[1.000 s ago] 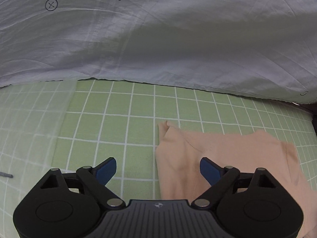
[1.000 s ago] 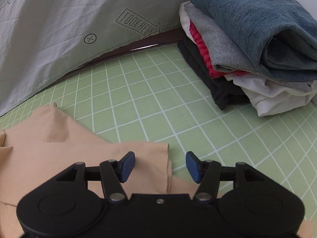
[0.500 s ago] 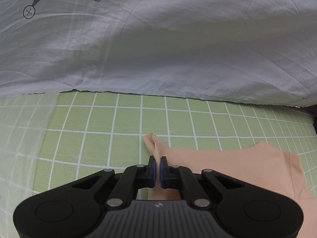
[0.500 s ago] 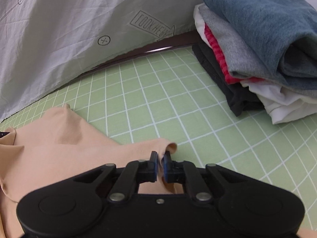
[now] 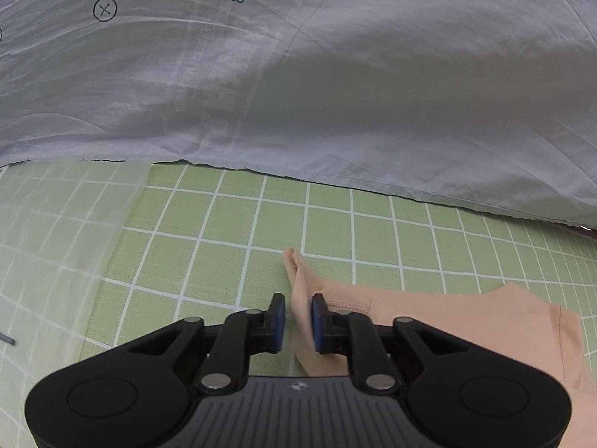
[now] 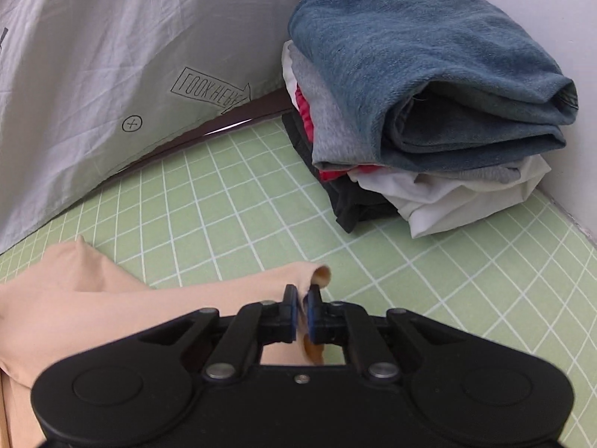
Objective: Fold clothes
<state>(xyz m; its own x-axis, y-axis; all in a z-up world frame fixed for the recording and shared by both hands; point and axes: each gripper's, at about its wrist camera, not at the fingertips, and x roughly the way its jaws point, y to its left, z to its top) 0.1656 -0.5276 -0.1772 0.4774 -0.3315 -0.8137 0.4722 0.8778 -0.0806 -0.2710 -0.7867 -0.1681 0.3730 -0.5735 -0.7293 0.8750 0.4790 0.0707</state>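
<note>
A peach garment (image 5: 429,313) lies on the green grid mat (image 5: 231,246). In the left wrist view my left gripper (image 5: 296,323) has its jaws slightly apart, with the garment's left corner lying between them against the right pad. In the right wrist view my right gripper (image 6: 303,317) is shut on the garment's right corner (image 6: 317,274), which is lifted a little off the mat. The rest of the peach garment (image 6: 93,298) spreads to the left.
A grey printed sheet (image 5: 298,93) hangs along the back; it also shows in the right wrist view (image 6: 112,67). A stack of folded clothes (image 6: 421,119), topped by a blue one, stands at the right near a white wall (image 6: 582,149).
Both grippers closed on the garment's corners a second ago. Since half a second ago the left jaws have parted slightly. The right gripper stays shut and has lifted its corner.
</note>
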